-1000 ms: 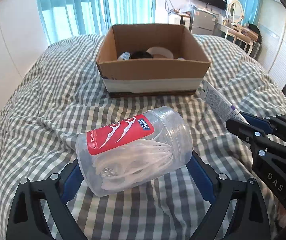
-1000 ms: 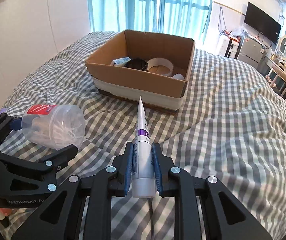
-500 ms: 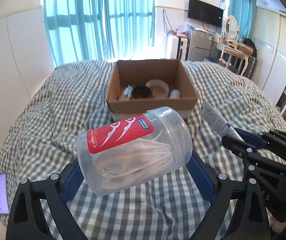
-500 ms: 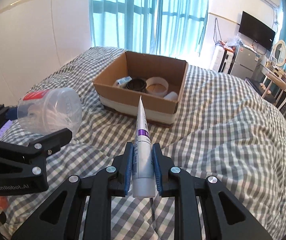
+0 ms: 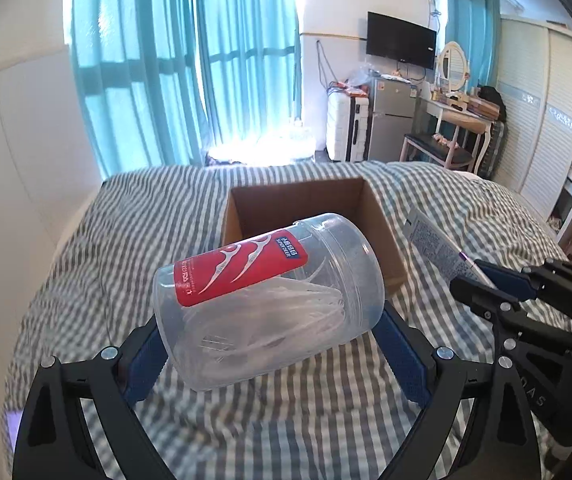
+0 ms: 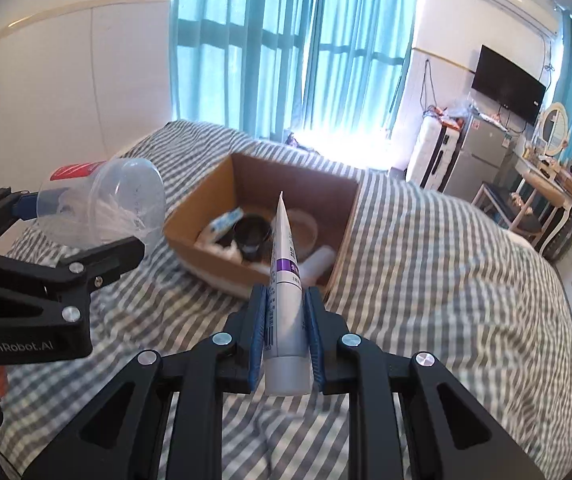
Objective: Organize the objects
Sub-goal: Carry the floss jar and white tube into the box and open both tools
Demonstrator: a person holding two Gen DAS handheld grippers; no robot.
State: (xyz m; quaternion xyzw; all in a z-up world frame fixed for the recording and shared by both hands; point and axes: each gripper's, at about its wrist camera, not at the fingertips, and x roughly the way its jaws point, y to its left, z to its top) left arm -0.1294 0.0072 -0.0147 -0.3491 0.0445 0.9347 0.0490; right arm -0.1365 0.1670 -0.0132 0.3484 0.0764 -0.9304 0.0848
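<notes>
Bed (image 6: pixel 445 280) under its checked cover carries the cardboard box (image 6: pixel 222 184), the landmark here. Several small items already lie inside the box, so the sorting seems well begun; two things are not yet in. Left of the box and raised off the bed, the left gripper (image 5: pixel 270 344) has its jaws closed on a clear floss-pick jar (image 5: pixel 266 300) lying sideways. Just in front of the box, the right gripper (image 6: pixel 286 316) has its jaws clamped on a white tube (image 6: pixel 284 264), tip pointing over the box. Compared with a second ago, both items have risen off the bed and come closer to the box.
</notes>
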